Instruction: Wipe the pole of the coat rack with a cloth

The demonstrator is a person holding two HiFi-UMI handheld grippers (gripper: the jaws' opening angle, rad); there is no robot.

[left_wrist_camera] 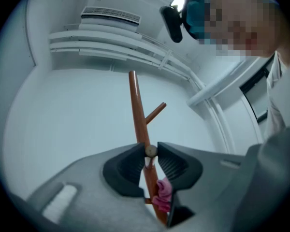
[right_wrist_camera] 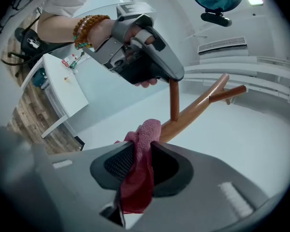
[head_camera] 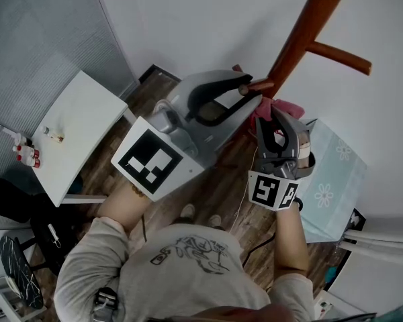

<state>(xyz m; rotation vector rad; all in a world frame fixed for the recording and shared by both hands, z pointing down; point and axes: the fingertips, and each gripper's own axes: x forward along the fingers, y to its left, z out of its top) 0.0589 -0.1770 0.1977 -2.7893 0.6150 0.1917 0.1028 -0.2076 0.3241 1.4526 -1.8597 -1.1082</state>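
The brown coat rack pole (head_camera: 307, 20) slants from the top right towards the middle, with a side peg (head_camera: 339, 56) to its right. My left gripper (head_camera: 250, 86) is shut on the tip of another short peg (left_wrist_camera: 151, 150), and the pole (left_wrist_camera: 137, 112) rises behind the jaws. My right gripper (head_camera: 272, 116) sits just below and to the right, shut on a pink cloth (right_wrist_camera: 141, 163). The cloth (head_camera: 287, 107) is bunched against the pole (right_wrist_camera: 193, 112) below the held peg (right_wrist_camera: 174, 98). The left gripper (right_wrist_camera: 150, 57) shows above it.
A white table (head_camera: 80, 126) stands at the left with small bottles (head_camera: 25, 154) at its edge. A pale blue floral-covered surface (head_camera: 336, 173) is at the right. A black chair (head_camera: 17, 267) is at the lower left. Wooden floor lies below.
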